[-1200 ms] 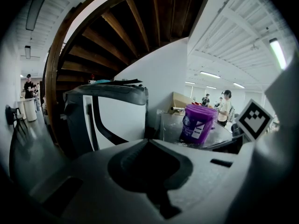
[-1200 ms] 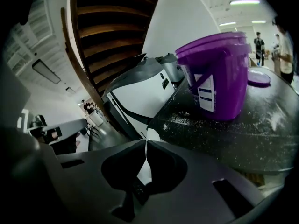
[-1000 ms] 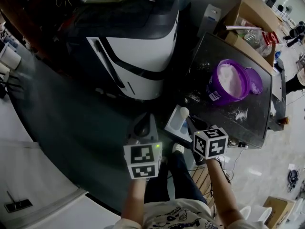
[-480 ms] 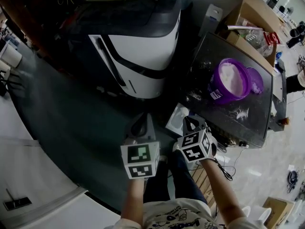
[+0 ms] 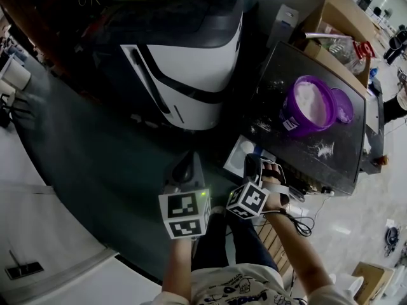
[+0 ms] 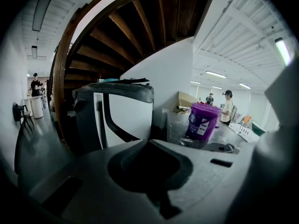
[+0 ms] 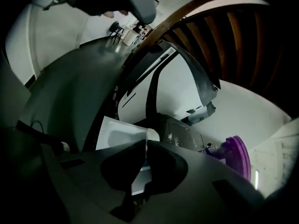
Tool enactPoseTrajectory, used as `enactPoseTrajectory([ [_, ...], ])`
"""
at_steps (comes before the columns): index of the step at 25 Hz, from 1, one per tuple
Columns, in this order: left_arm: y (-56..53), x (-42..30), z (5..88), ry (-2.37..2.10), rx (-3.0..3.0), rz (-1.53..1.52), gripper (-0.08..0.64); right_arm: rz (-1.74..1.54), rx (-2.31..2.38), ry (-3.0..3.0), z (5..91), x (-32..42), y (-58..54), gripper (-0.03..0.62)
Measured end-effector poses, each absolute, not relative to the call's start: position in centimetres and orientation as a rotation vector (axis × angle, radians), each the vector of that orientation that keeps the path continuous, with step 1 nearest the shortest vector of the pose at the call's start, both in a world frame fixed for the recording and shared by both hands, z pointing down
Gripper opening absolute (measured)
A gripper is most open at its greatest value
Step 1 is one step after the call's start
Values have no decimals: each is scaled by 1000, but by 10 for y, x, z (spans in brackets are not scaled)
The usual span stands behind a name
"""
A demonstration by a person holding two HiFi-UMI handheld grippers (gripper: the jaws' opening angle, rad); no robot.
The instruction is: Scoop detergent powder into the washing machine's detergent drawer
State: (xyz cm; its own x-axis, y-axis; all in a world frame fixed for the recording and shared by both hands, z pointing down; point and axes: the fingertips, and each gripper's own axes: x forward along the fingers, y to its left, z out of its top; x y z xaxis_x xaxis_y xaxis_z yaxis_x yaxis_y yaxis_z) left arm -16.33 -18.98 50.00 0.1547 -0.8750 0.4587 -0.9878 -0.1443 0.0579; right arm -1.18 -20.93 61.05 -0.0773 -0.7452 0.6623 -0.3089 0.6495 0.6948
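Note:
The white detergent drawer (image 5: 239, 155) lies low between the washing machine (image 5: 191, 62) and the black table (image 5: 318, 164). My right gripper (image 5: 255, 165) hangs over its near end, rolled onto its side, shut on a thin translucent scoop handle (image 7: 146, 149) seen edge-on between the jaws. The scoop's bowl is hard to tell from the drawer (image 7: 116, 135) behind it. The open purple detergent tub (image 5: 308, 107) stands on the table, full of white powder. My left gripper (image 5: 186, 165) floats left of the drawer, shut with nothing in it; in its own view the tub (image 6: 202, 120) shows ahead to the right.
The tub's purple lid (image 5: 343, 107) lies beside it, with spilled powder (image 5: 323, 150) on the table. A cardboard box (image 5: 331, 24) sits behind. Cables (image 5: 299, 216) trail by the table's near corner. People (image 6: 228, 104) stand far off.
My right gripper has pulled back toward me and rolled over, its marker cube turning sideways, with the scoop above the drawer. The left gripper has hardly moved.

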Motion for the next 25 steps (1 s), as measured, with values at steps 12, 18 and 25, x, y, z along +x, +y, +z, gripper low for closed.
enactPoseTrajectory([
  [12, -188, -166, 500, -1783, 2087, 456, 2, -558, 816, -1600, 624, -13, -208, 20],
  [18, -189, -168, 501, -1781, 2083, 455, 2, -515, 848, -1628, 619, -11, -209, 20],
  [25, -193, -169, 490, -1797, 2095, 434, 2, -295, 1029, -1802, 597, -11, -208, 20],
])
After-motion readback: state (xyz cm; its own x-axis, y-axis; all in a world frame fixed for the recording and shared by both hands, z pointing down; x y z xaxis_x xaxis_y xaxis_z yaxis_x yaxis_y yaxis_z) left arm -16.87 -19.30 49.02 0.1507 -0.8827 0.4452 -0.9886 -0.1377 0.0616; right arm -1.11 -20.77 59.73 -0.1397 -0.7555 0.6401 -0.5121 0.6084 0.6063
